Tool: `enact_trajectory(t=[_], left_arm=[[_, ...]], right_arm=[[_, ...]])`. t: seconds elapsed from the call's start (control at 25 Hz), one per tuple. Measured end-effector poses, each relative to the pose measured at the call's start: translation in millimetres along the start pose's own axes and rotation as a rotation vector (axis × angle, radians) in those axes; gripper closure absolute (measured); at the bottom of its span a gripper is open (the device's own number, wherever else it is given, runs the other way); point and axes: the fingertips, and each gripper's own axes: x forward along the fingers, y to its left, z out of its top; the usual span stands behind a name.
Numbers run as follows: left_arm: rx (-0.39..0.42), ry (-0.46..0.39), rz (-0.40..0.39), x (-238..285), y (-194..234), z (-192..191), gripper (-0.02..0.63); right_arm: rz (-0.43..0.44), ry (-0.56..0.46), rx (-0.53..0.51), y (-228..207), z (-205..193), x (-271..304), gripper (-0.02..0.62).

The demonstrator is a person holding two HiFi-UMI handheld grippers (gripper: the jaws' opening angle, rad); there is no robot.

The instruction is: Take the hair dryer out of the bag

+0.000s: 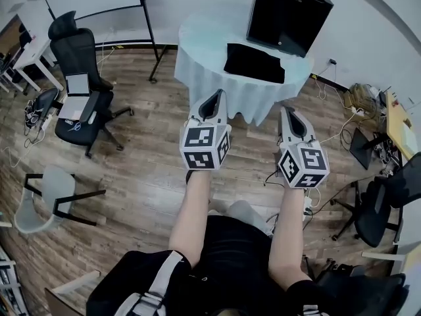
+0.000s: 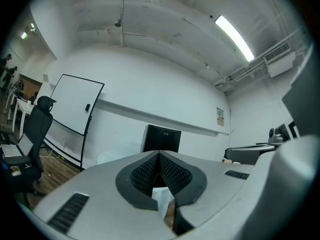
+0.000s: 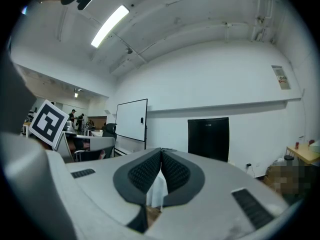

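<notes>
Approach step is judged to be in hand: none of the task's things is touched yet. A wooden floor [image 1: 145,176] is seen below, with a black office chair [image 1: 80,78] at the left. Ahead, a round worktop [image 1: 204,45] under a pale cloth is seen, well apart from both tools. A tall black box [image 1: 287,12] is stood on its far side. A flat black bag [image 1: 254,62] is laid just in front of the box, near the worktop's middle. The hair dryer is not seen in any view — it is taken to be inside the bag, as a judgement only. The bag's opening cannot be made out from here.

The left tool [image 1: 214,99] and the right tool [image 1: 287,114] are held level, side by side, pointed toward the worktop. In each gripper view the ribbed pads [image 2: 142,174] are seen pressed together at the tips with nothing between them — both tools are closed and empty.

For the next move, the gap to the worktop has to be closed and the jaws opened. One tool is likely needed to pin or lift the bag's mouth while the other is reached in. The soft bag may slide on the cloth if it is pulled one-sided.
</notes>
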Motion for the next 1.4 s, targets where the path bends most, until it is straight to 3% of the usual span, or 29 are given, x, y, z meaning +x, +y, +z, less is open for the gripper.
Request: enact_trajectory(t=[0.32,0.76,1.16,1.4], left_arm=[[-0.015,0.008,0.031,22,7,-7,0.598],[0.027,0.102,0.035,91,25,-37,0.598],[0.09,0.234,-0.022,199,18,-78,0.598],[0.115,0.265,-0.038,269,14,-82,0.598]], right_arm=[[-0.009,0.014,0.01,-18,-6,14,0.594],[0.043,0.036,0.093,-49,-34,91,0.594],[-0.006,0.105,0.243,-138,-81,170,0.594],[0.005,0.118,0.232,-184,-77,217,0.594]])
